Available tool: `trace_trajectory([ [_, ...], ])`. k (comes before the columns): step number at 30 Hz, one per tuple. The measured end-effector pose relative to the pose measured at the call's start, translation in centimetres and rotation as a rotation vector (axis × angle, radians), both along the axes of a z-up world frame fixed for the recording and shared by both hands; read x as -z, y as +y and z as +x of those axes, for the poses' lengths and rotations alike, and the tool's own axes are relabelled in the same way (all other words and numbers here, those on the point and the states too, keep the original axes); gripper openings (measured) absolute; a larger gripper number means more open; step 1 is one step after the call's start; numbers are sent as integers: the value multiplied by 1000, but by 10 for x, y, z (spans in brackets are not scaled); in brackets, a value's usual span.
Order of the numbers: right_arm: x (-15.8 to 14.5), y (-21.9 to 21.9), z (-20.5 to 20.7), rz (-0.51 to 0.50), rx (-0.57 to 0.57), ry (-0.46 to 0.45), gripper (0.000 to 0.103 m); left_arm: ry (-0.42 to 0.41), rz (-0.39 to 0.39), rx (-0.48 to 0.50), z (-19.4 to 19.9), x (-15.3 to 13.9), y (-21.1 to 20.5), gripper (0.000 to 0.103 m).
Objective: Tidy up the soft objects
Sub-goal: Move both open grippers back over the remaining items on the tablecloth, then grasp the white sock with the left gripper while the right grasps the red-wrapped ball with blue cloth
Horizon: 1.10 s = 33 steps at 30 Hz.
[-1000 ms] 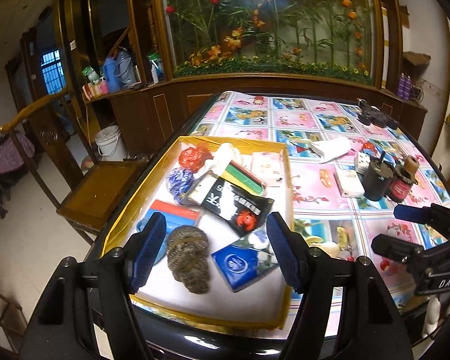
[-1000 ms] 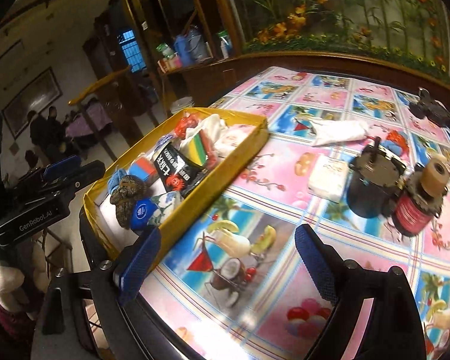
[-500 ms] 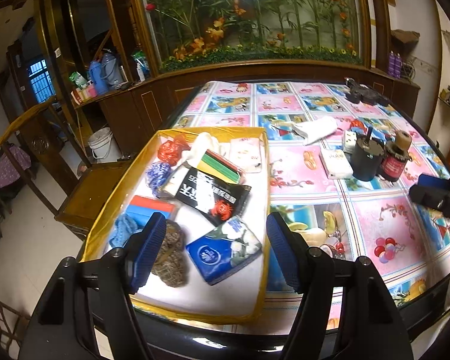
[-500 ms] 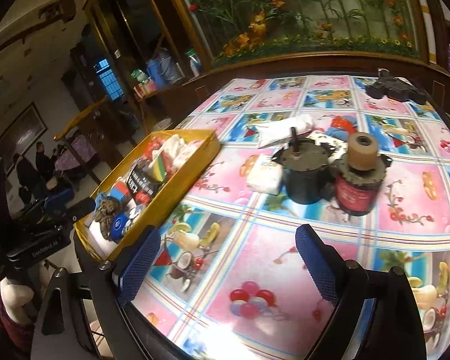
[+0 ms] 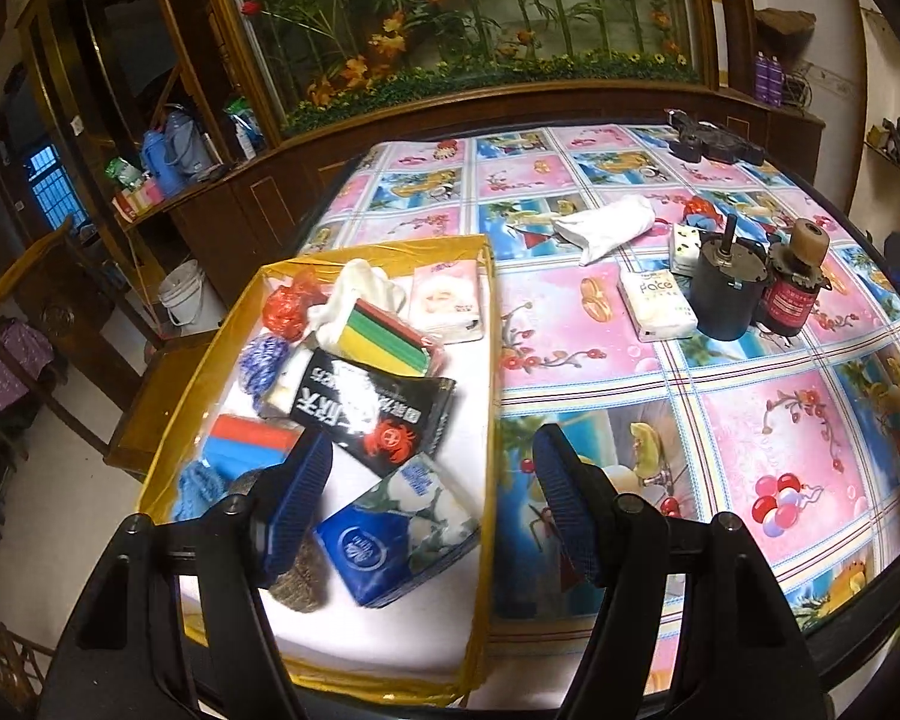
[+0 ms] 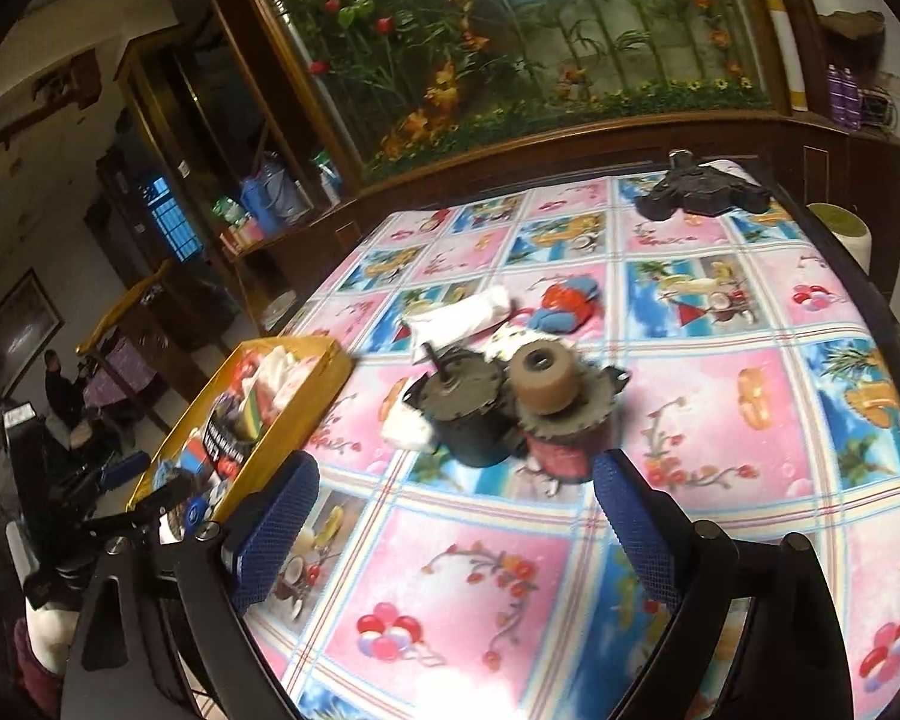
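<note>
**Soft things left on the tabletop, both tools empty**

While the yellow tray (image 5: pixel 491 324) at the left of the tabletop (image 5: pixel 810 420) already holds a jumble of soft goods, several more lie loose out on the patterned cloth. A white tissue pack (image 5: pixel 657 306) lies flat, touching or just beside the dark motor (image 5: pixel 727 291); a rolled white cloth (image 5: pixel 609 227) rests farther back; a red and blue bundle (image 6: pixel 567 303) sits behind the red-bodied motor (image 6: pixel 564 420).

The left hand-held gripper (image 5: pixel 432 510) hangs over the near end of the tray, jaws moderately apart with nothing between them; below it lie a blue tissue packet (image 5: pixel 390 534) and a wiry scrubber (image 5: pixel 297 582). The right hand-held gripper (image 6: pixel 456 534) points toward the two motors, its jaws opening wide and empty.

The tissue pack looks light and squashy under a slick wrapper, so it would probably take best across its short width, pads on the long edges, squeezed gently enough not to buckle. Because it sits so close to the dark motor, which looks heavy and rigid, an approach from the open side seems safer. The rolled cloth is limp and should be pinched at its thick middle, or the ends will droop and drag. The bundle, likely knitted or crumpled, should compress easily anywhere.
</note>
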State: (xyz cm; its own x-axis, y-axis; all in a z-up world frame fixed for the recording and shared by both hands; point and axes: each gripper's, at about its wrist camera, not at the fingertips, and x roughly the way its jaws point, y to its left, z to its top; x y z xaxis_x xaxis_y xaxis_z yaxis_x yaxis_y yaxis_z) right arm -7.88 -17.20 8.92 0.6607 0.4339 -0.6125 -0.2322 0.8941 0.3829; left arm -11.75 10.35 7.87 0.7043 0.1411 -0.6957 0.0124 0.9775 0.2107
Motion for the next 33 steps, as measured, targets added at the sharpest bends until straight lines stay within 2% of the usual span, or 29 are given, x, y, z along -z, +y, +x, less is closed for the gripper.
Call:
trace_trajectory([
  [3,0,-16,10,11,29,13,95,43,-40,31,13,3,-5,69],
  [10,-4,-42,44,-13,82,48,95,218,-326,120,69,7,-5,69],
  [17,1,-48,109,-54,81,132,96,265,-390,191,136,-1,-27,69],
  [19,6,-44,136,-47,56,179,96,274,-373,220,160,-1,-36,69],
  [23,16,-31,204,-16,-7,302,95,276,-252,299,203,10,-61,68],
  [28,41,-1,283,-59,-112,477,95,283,-162,364,244,26,-79,69],
  [33,65,21,329,-100,-148,541,93,297,-96,437,264,39,-93,69],
])
